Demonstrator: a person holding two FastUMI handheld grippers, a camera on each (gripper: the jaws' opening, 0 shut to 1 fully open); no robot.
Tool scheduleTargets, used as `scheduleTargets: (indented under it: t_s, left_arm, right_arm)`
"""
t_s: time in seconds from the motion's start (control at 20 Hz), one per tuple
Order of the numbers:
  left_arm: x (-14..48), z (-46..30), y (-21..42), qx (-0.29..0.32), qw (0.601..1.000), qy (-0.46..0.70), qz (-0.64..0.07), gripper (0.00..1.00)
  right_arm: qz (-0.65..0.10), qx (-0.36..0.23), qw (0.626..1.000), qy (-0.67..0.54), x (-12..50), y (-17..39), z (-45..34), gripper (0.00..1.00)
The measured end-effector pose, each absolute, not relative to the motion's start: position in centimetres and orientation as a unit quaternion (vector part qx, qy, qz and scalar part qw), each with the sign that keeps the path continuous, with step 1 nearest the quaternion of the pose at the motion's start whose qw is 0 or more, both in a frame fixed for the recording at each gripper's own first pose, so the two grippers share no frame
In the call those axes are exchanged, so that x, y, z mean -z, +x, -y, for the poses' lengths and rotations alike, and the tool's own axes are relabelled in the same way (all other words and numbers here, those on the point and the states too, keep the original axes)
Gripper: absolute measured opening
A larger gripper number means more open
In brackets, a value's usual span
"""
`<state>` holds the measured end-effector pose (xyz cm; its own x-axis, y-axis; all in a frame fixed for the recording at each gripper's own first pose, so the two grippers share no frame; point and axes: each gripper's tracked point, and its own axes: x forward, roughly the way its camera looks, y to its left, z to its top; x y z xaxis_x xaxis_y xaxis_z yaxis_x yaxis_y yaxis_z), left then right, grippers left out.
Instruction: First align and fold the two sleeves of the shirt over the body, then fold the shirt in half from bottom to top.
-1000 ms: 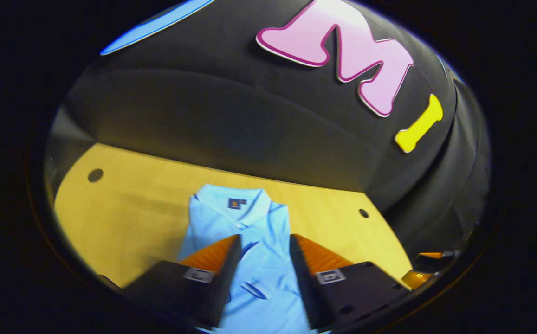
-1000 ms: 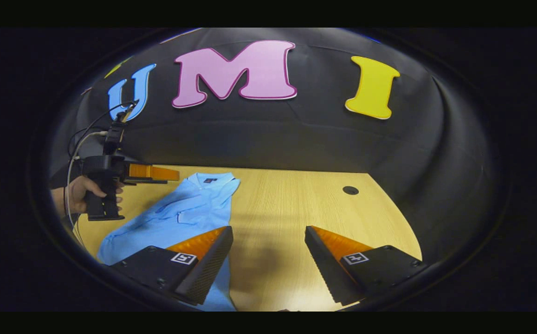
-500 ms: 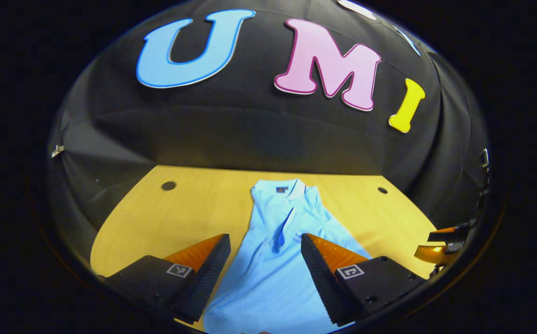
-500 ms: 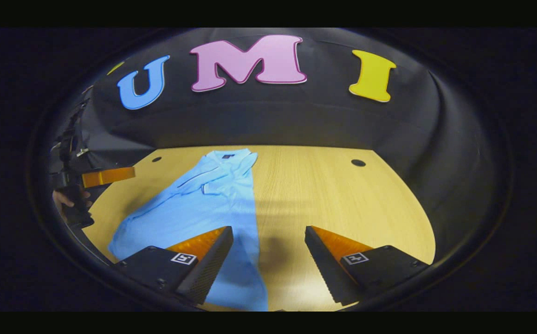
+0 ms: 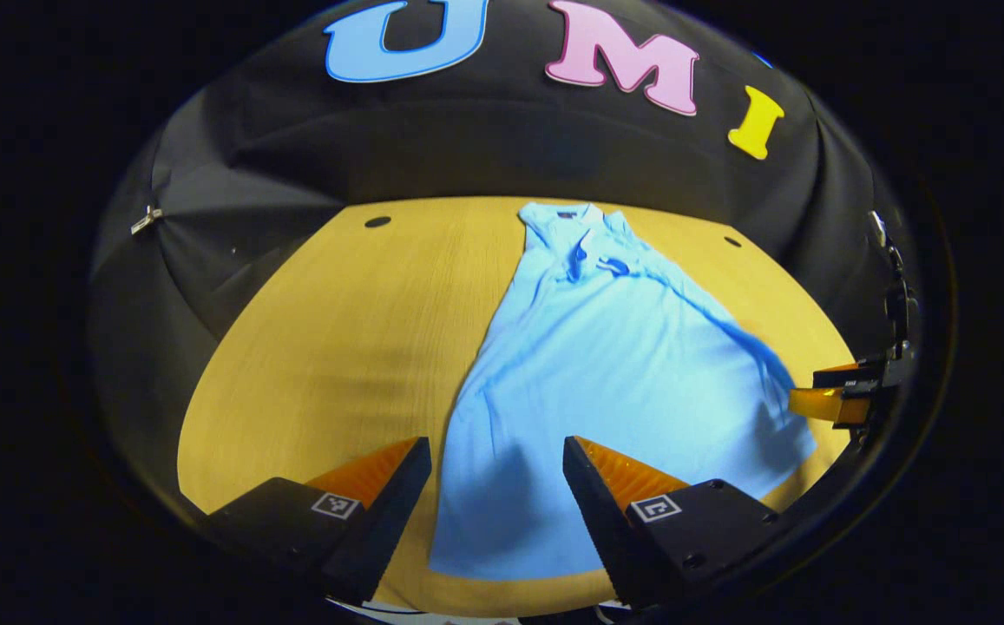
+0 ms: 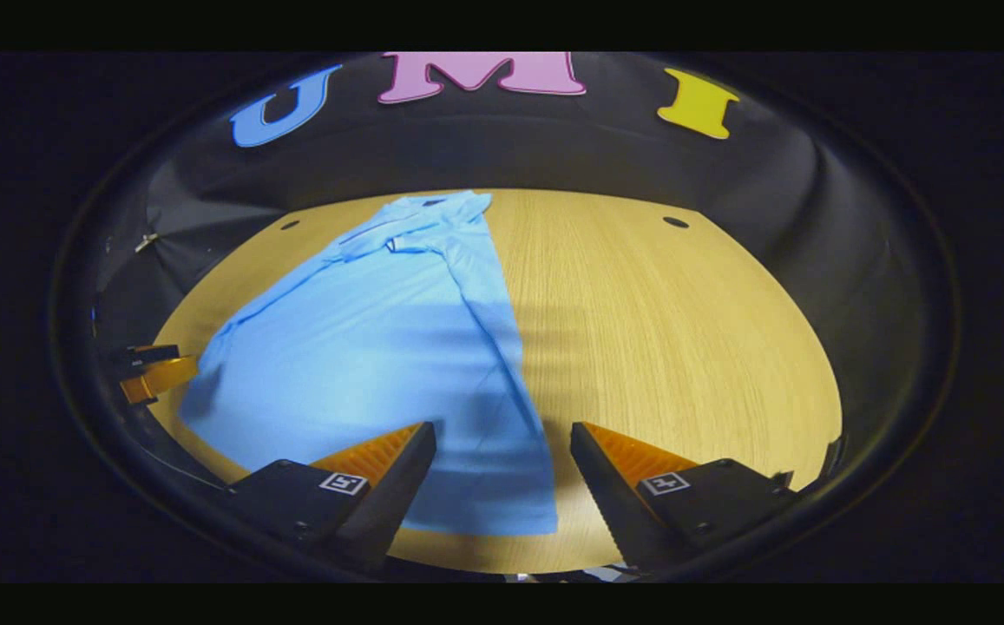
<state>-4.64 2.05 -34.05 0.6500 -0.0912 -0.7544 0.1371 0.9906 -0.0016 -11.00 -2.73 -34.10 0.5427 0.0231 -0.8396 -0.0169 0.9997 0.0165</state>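
A light blue polo shirt (image 5: 614,365) (image 6: 380,347) lies flat on the wooden table, collar at the far end, both sleeves folded in over the body near the collar. My left gripper (image 5: 497,447) is open and held above the shirt's bottom left hem. Over the bottom right hem hovers my right gripper (image 6: 502,430), also open with nothing between its fingers. The right gripper (image 5: 840,395) shows at the right edge of the left gripper view, and the left gripper (image 6: 150,373) at the left edge of the right gripper view.
The wooden table (image 5: 328,347) (image 6: 675,347) stretches bare on both sides of the shirt, with small round holes (image 5: 377,222) (image 6: 675,222) near its far edge. The booth's black cloth wall stands behind the table.
Both grippers have pulled back from the collar end toward the shirt's bottom hem and risen, so the whole shirt has come into sight. Both stayed open.
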Motion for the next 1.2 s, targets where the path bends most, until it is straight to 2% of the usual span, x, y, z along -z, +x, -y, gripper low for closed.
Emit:
scheduleTargets:
  t_s: [0.25,0.4,0.5,0.55,0.6,0.65,0.7,0.75,0.8,0.85,0.9,0.95,1.0,1.1,1.15,1.2]
  left_arm:
    - [37.3,-2.3,-6.7,0.058,0.889,0.028,-0.454,0.98]
    - [37.4,-1.9,-7.1,0.064,0.890,0.040,-0.450,0.98]
    - [37.4,-1.1,-6.9,0.076,0.890,0.040,-0.448,0.84]
    - [37.5,-0.8,-6.9,0.080,0.890,0.040,-0.446,0.77]
    - [37.4,-0.3,-7.0,0.086,0.890,0.040,-0.445,0.70]
    - [37.5,0.3,-7.0,0.095,0.890,0.039,-0.445,0.51]
    - [37.4,0.7,-7.0,0.098,0.890,0.037,-0.444,0.40]
    - [37.5,1.1,-7.1,0.103,0.889,0.033,-0.444,0.26]
    - [37.4,1.4,-7.2,0.106,0.889,0.029,-0.444,0.20]
    - [37.3,1.7,-7.3,0.113,0.888,0.020,-0.445,0.11]
    - [37.3,2.4,-7.5,0.123,0.887,0.006,-0.446,0.07]
    - [37.3,3.1,-7.7,0.132,0.884,-0.009,-0.448,0.07]
    - [37.2,3.5,-7.8,0.135,0.884,-0.013,-0.447,0.07]
    - [37.0,3.4,-7.8,0.136,0.886,0.001,-0.443,0.06]
    - [36.6,3.7,-7.7,0.137,0.888,-0.002,-0.440,0.06]
    - [35.9,4.1,-7.6,0.140,0.889,-0.006,-0.436,0.06]
  right_arm:
    - [-0.485,0.000,0.874,0.003,35.6,-11.4,2.0,0.98]
    - [-0.487,0.007,0.873,0.020,35.6,-11.7,2.0,0.96]
    - [-0.486,-0.004,0.874,0.017,35.6,-11.7,1.6,0.95]
    - [-0.489,-0.014,0.872,0.014,35.8,-11.7,1.0,0.86]
    - [-0.487,-0.022,0.873,0.010,35.8,-11.6,0.4,0.60]
    - [-0.489,-0.032,0.872,0.008,35.8,-11.6,-0.1,0.53]
    - [-0.487,-0.035,0.873,0.007,35.7,-11.5,-0.5,0.39]
    - [-0.488,-0.038,0.872,0.008,35.7,-11.5,-0.8,0.34]
    - [-0.487,-0.035,0.873,0.004,35.5,-11.4,-0.8,0.10]
    - [-0.488,-0.037,0.872,0.001,35.7,-11.5,-0.8,0.17]
    - [-0.487,-0.040,0.872,0.003,35.7,-11.4,-0.8,0.05]
    - [-0.490,-0.040,0.871,0.009,35.5,-11.4,-0.8,0.10]
    - [-0.491,-0.042,0.870,0.015,35.7,-11.4,-0.8,0.06]
    - [-0.492,-0.044,0.869,0.023,35.5,-11.3,-0.7,0.06]
    - [-0.487,-0.045,0.872,0.027,35.1,-11.2,-0.7,0.01]
    - [-0.479,-0.046,0.876,0.027,34.4,-10.8,-0.7,0.06]
